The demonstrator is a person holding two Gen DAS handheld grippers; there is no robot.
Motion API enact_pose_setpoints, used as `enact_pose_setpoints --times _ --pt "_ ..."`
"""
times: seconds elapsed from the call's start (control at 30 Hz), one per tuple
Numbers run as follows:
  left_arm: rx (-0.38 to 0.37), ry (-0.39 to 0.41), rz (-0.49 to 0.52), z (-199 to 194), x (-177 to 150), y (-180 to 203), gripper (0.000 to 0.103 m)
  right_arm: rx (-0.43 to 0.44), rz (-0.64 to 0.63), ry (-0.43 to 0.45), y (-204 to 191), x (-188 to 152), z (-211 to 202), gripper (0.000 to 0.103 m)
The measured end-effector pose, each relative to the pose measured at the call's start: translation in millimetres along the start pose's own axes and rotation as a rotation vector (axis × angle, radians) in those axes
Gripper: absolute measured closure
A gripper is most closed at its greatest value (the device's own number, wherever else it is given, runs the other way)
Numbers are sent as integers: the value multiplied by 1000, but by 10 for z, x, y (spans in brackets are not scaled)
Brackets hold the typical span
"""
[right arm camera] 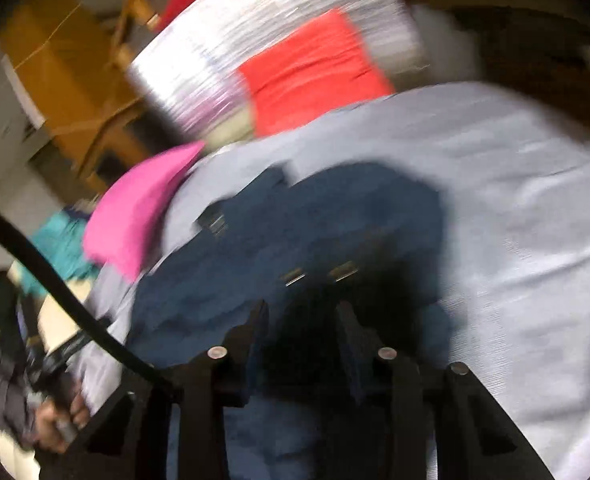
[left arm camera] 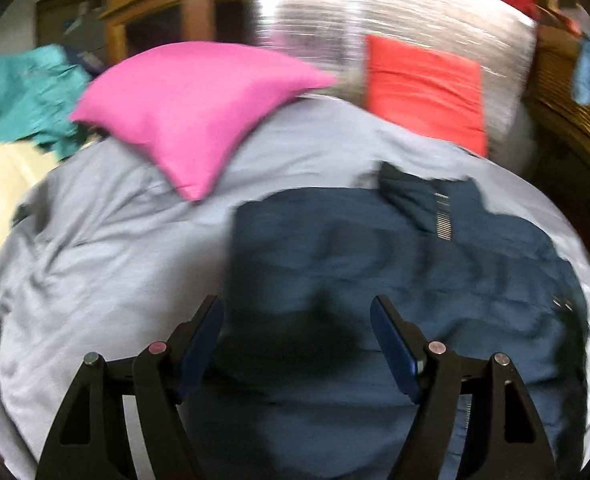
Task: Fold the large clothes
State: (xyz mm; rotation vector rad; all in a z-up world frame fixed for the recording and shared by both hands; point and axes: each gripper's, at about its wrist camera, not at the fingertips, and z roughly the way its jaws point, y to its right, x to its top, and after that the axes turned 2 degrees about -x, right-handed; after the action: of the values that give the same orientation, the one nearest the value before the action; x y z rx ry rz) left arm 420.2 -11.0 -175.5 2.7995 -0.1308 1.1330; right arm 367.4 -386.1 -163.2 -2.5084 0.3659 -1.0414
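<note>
A dark navy garment [left arm camera: 375, 256] lies spread on a light grey bed sheet [left arm camera: 107, 248], with a zip and small metal fittings showing. My left gripper [left arm camera: 297, 304] is open and empty, hovering above the garment's near left part. In the right wrist view the same garment [right arm camera: 319, 224] lies bunched on the sheet [right arm camera: 515, 208]. My right gripper [right arm camera: 301, 308] is open with a narrower gap, just above the garment's dark near edge. Both views are blurred by motion.
A pink cushion [left arm camera: 191, 112] and a red cushion [left arm camera: 423, 84] lie at the back of the bed, against a silver wrapped bundle [left arm camera: 395, 8]. Teal cloth [left arm camera: 23, 92] lies back left. A wicker basket [left arm camera: 571, 96] stands right. A black cable [right arm camera: 55, 280] crosses the right wrist view.
</note>
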Motion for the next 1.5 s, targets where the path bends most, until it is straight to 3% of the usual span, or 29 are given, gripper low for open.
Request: enact_pose_setpoints --times 0.1,0.2,0.27,0.33,0.47,0.63,0.67,0.77,0.83,0.93,1.1,1.17,1.23,1.3,1.33,1.4,1.5 --pt "-68 -7 58 52 -23 298 26 57 -32 -58 -184 -140 154 67" --pt "-89 -23 99 132 -64 474 26 74 -31 -96 -279 -212 332 67" --pt "-75 -105 118 352 -137 521 26 64 -6 -143 -245 -250 508 70" --pt "-60 -170 107 564 -225 501 25 20 25 -187 -160 -302 717 79" --pt "-65 -182 71 516 -165 391 26 58 58 -194 -106 -254 633 79" --pt "-171 -195 -26 214 -149 223 26 185 165 -218 47 -194 397 76" --pt "-209 -197 -50 156 -175 220 26 227 203 -226 97 -213 317 74" --pt "-329 -252 -150 97 -276 160 26 311 303 -246 138 -267 237 33" --pt "-382 -297 -213 114 -373 137 26 336 353 -251 166 -344 192 30" --pt "-412 -347 -328 288 -424 62 26 303 437 -275 201 -452 328 30" --pt "-417 -330 -504 607 -432 -88 26 255 591 -156 356 -499 483 30" --pt "-442 -316 -577 666 -428 -172 26 226 608 -93 404 -466 469 35" --pt "-467 -300 -638 698 -444 -240 27 216 652 -38 489 -469 475 49" --pt "-469 -286 -663 707 -458 -252 29 194 660 -27 560 -475 519 79" --pt "-457 -282 -653 697 -456 -231 40 177 648 -37 556 -477 568 80" --pt "-418 -278 -613 689 -444 -178 52 172 630 -24 526 -450 545 85" --pt "-420 -289 -588 664 -417 -159 58 128 527 43 361 -345 347 87"
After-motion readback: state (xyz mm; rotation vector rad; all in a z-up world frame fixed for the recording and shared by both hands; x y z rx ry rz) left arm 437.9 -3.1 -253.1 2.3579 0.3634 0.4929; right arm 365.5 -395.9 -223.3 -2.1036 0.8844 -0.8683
